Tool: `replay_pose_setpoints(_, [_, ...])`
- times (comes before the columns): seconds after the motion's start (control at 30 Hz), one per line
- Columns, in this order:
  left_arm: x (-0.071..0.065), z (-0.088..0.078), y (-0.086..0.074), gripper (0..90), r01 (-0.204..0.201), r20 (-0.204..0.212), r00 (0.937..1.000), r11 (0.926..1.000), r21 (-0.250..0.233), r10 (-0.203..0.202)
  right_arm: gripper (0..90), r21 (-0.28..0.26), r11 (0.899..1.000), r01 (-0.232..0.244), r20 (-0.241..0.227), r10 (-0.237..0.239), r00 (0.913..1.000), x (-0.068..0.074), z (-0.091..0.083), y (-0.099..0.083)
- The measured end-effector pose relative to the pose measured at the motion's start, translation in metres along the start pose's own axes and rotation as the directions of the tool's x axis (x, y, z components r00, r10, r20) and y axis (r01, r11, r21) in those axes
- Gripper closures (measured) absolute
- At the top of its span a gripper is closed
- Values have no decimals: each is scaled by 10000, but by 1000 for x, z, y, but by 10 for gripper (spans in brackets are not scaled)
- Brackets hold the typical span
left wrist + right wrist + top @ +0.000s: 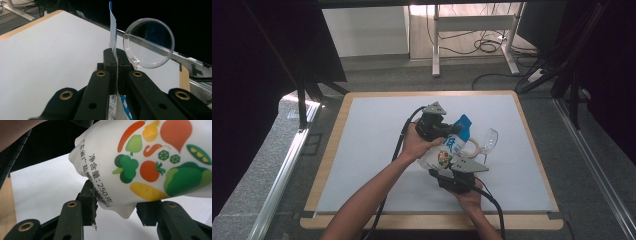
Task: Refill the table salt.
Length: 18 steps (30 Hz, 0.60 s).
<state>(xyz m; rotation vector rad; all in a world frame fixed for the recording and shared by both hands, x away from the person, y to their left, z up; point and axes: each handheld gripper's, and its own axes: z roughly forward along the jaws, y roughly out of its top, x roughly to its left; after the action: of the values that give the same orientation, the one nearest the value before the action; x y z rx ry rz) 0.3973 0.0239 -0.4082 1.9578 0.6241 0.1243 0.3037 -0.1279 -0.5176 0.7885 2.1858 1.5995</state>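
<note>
High view: a white desk (372, 150) with a pale wooden rim, two forearms coming in from below. Left gripper (451, 130) held above the middle of the desk, black, topped by a grey three-cornered plate, fingers closed on the upper edge of a white bag (446, 152) with a blue corner. Right gripper (451, 172) just below, at the bag's lower end, also carrying a grey plate. Clear glass (488, 141) tilted just right of the bag, bowl pointing up and away. Cables trailing back from both grippers.

Left gripper view: fingers (110, 58) pressed together on the bag's thin flat edge (113, 37), which stands straight up between them like a sheet, white with a blue trim. Just right of the fingertips, the round rim of the glass (149, 42) seen mouth-on, transparent and smooth, touching or nearly touching the right finger; cannot tell which.

Right gripper view: fingers (87, 202) apart, the bag's soft rounded bottom corner (140, 170) sagging between them. Left finger touching the crinkled film; right finger just beside it, contact unclear. Glossy white plastic printed with bright vegetables and dark characters, including "250".
</note>
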Motion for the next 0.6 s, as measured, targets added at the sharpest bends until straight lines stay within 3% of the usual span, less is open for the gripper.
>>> replay_pose_setpoints(0.6, [-1,2,5,899,-123,62,9999,9998,187,122,564,-107,9997,-202,39,202,9998,2,-3,3])
